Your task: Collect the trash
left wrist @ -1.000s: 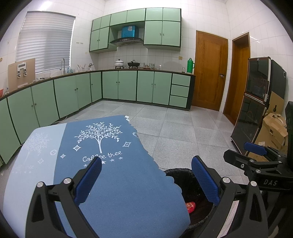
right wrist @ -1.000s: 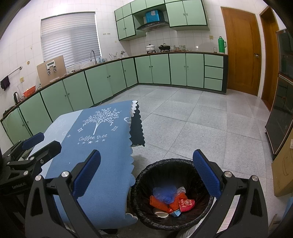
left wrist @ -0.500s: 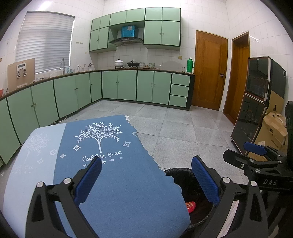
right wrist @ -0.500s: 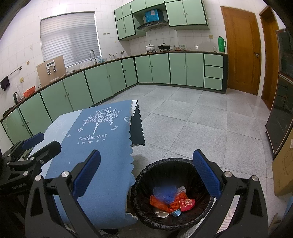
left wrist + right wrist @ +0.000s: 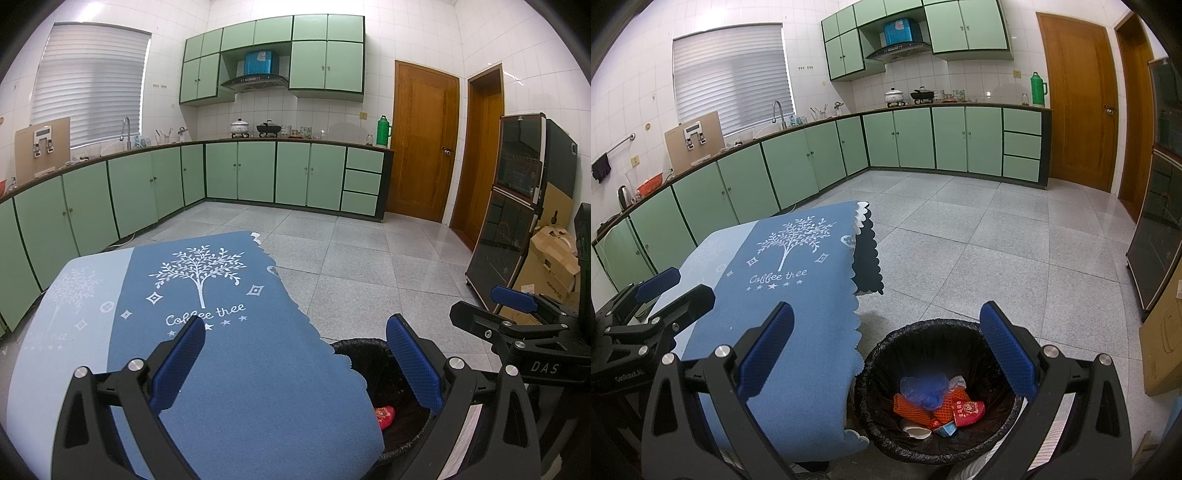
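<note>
Your right gripper (image 5: 886, 347) has its fingers spread wide with nothing between them, poised above the trash bin (image 5: 886, 354), where orange, red and blue scraps (image 5: 934, 404) lie heaped. Your left gripper (image 5: 295, 362) is likewise spread and empty over the blue tablecloth (image 5: 229, 369), whose edge hides most of the bin from that view.

Trash bin (image 5: 364, 350) mostly hidden behind tablecloth (image 5: 240, 387) edge in left view, only one red wrapper (image 5: 384, 422) showed, bin's near rim cut off by frame bottom in right view, countertop items too small to identify
</note>
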`<state>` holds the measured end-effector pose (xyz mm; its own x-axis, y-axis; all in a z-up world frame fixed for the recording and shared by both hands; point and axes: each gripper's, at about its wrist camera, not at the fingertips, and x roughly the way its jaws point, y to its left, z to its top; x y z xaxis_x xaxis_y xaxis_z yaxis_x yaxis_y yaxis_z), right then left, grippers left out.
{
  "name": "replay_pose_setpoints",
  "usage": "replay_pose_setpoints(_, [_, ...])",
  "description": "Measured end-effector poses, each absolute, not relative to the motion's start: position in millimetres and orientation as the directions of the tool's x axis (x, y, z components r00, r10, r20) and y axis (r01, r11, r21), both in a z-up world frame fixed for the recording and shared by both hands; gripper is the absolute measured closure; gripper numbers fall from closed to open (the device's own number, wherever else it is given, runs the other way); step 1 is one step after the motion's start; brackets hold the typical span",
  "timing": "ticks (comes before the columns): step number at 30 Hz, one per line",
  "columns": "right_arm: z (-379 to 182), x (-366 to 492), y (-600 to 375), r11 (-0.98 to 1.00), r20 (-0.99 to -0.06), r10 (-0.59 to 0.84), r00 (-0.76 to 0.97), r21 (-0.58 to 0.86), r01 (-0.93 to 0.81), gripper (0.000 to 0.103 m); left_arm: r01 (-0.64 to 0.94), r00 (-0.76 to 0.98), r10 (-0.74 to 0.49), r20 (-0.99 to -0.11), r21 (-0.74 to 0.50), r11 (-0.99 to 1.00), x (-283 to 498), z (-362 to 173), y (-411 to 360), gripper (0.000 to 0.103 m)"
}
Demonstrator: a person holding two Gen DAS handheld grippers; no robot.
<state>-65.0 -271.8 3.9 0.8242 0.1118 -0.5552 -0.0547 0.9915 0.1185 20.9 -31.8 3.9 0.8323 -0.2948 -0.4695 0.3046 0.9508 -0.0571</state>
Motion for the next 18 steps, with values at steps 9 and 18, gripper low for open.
replay_pose_setpoints(9, [3.1,-65.1,-271.0,0.991,-0.556,0.112,0.823,0.119,-0.054,0.005,0.303,0.831,-0.294,-0.473,-0.059,0.951,22.8,1.7,-30.1,0.007])
replay_pose_setpoints(18, [3.7,-64.9,-271.2,0.991,-0.557,0.112,0.823,0.119,-0.055,0.005,0.303,0.831,-0.293,-0.473,-0.057,0.951,22.7,1.9,-29.8,0.007])
